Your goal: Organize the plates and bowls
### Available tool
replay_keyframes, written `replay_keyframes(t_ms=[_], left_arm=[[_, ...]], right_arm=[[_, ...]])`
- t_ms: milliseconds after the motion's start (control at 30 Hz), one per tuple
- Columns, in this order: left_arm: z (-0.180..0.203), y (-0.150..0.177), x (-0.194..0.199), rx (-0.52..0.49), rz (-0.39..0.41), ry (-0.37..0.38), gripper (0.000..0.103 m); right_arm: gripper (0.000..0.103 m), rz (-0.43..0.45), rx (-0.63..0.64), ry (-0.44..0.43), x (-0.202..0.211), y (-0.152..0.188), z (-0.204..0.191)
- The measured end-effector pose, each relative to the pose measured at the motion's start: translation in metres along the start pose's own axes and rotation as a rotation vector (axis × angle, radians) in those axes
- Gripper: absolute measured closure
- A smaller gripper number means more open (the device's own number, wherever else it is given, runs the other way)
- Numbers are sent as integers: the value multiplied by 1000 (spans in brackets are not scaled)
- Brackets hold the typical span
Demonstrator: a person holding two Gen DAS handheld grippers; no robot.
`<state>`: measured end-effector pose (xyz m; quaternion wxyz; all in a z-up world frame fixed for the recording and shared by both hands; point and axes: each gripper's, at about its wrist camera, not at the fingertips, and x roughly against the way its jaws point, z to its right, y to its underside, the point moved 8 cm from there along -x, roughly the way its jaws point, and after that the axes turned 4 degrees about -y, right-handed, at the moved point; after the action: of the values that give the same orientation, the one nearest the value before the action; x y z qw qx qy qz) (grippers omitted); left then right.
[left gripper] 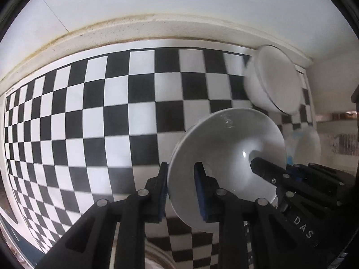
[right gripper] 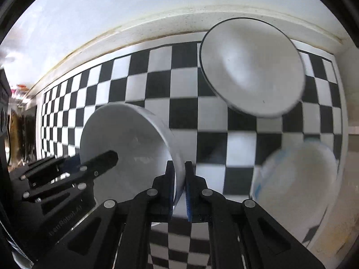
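Both claws held one white bowl [left gripper: 226,154] by its rim, lifted above the checkered tabletop [left gripper: 89,112]. The left claw [left gripper: 181,188] was closed narrow on the rim's near-left edge, one blue pad inside and one outside; the right claw [right gripper: 179,179] pinched the opposite edge the same way, its pads [right gripper: 189,192] nearly touching through the thin wall. To do this step well, I judged, the two grips should travel together at one height so the bowl neither twisted nor slid between the pads, and one claw should let go only once the bowl sat squarely over its stack. A black-rimmed bowl [right gripper: 251,67] lay farther back toward the wall [left gripper: 179,4], and a blue-patterned bowl [right gripper: 298,183] lay near the tabletop's right edge, just beside the held bowl's path. The widest open room was the checkered area to the left; the back curb [left gripper: 134,29] and the right edge left little margin, so a swing to the right risked knocking the blue-patterned bowl. Another dish's rim [left gripper: 157,257] showed faintly below the left claw, too hidden to identify.
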<state>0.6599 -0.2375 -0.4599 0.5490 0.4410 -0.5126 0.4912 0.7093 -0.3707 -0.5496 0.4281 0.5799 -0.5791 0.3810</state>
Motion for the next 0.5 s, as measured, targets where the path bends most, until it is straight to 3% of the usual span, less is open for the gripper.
replay_keyframes(t_ms=[300,500], left_arm=[[28,74,30,-86,11,23,83],[39,117,15,-129,-33,20,83]], right_arm=[[93,24,-41,-26,32,88,19],[93,-3,-73,-30,27,149,36]])
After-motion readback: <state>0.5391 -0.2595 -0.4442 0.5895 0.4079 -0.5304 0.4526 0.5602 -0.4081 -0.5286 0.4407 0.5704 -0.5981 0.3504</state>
